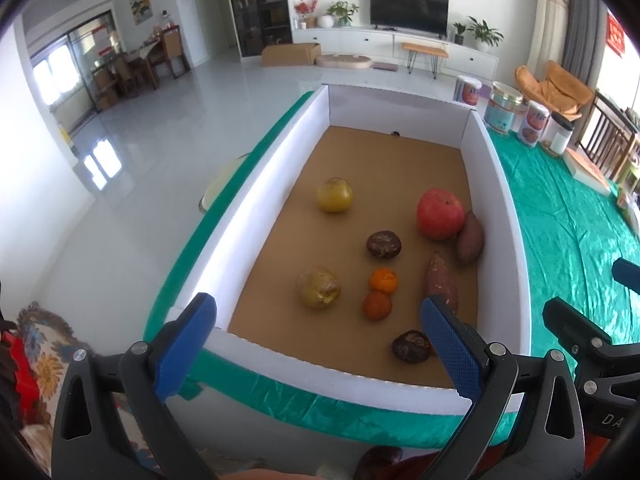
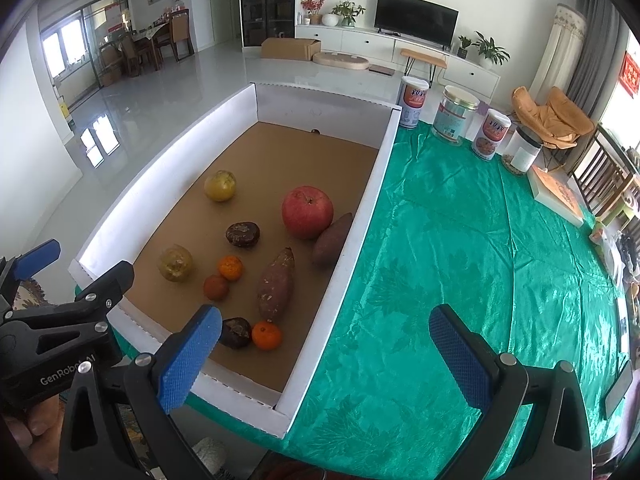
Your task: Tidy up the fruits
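Both grippers' fingers (image 1: 448, 344) (image 2: 460, 350) wide apart and empty, one apple (image 2: 307, 212), two sweet potatoes (image 2: 276, 285), three tangerines (image 2: 267, 335)

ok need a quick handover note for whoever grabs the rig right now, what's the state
Left gripper: jaws open, empty, held over the near end of the box.
Right gripper: jaws open, empty, over the green tablecloth just right of the box.
In the box, all loose: red apple, two sweet potatoes, three oranges, two yellowish fruits, two dark wrinkled fruits.
Done: nothing looks grouped.
Left: all the sorting.
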Demonstrator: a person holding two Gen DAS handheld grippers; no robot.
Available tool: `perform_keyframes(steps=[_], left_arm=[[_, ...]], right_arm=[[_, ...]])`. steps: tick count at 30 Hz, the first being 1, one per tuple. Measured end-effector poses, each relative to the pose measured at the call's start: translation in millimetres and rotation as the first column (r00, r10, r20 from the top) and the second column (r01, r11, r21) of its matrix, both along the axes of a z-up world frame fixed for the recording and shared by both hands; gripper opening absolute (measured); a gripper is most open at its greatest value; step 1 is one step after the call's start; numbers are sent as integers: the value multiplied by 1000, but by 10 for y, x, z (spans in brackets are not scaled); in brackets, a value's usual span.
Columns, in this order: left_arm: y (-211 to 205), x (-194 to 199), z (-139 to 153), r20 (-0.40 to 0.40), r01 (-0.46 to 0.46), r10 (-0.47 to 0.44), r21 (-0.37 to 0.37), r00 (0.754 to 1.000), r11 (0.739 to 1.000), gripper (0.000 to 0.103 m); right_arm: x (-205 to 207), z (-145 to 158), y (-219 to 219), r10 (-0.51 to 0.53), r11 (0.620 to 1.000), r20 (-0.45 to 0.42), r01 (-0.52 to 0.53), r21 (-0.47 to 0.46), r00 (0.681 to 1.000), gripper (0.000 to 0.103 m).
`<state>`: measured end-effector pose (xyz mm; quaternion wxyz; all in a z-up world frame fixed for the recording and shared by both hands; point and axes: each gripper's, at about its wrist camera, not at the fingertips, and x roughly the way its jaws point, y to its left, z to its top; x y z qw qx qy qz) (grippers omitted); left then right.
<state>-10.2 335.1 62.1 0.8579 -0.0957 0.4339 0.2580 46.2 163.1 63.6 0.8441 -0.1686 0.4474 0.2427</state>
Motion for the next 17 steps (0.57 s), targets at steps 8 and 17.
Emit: perform_keyframes(steps=[8, 17], left_arm=[[26, 12, -22, -1, -6, 6, -1, 1000, 1000, 102], [58, 5, -48, 5, -11, 11, -8, 1000, 1000, 102]], right_arm=[[-1, -10, 14, 2, 1000, 2, -2, -4, 1000, 103], [5, -32, 31, 5, 1000, -2, -5, -11, 1000, 103]])
